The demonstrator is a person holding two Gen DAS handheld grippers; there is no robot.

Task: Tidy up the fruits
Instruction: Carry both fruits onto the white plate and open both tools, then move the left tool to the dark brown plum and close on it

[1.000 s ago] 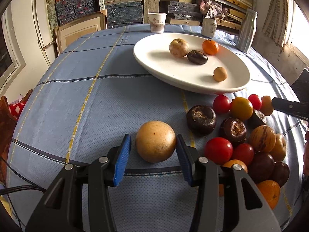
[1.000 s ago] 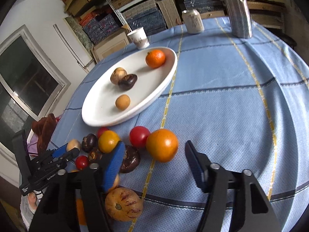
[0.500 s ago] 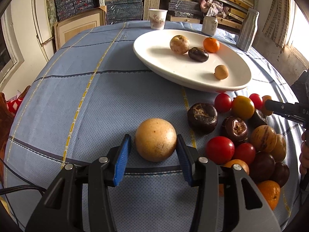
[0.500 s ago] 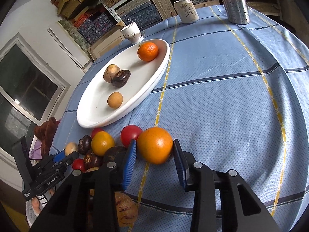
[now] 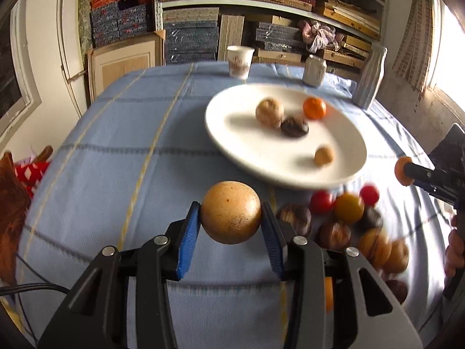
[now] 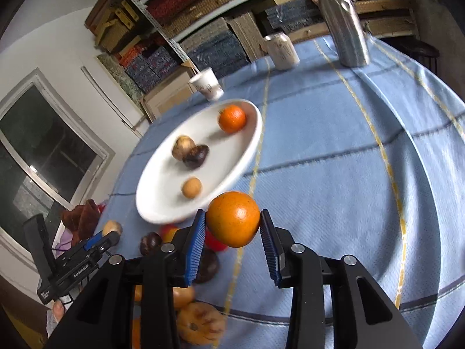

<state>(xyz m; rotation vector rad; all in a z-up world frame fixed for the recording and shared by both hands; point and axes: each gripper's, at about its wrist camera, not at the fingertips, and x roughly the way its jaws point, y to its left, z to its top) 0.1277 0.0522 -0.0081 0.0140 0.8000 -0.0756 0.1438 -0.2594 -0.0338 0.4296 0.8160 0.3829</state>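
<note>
The left gripper (image 5: 231, 226), fingers closing on a round tan fruit (image 5: 231, 212), and the right gripper (image 6: 232, 232), clamping a smooth orange fruit (image 6: 233, 218), hang near the white oval plate (image 5: 229, 133); either round fruit could slip and roll away.

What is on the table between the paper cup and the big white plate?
Nothing: just bare blue tablecloth lies between the paper cup and the white plate. The left wrist view shows it best.

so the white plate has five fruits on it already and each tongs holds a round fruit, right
Not quite: the white plate holds four fruits, not five, as the left wrist view shows. Each tongs does hold a round fruit: the left tongs a tan one, the right tongs an orange one.
</note>
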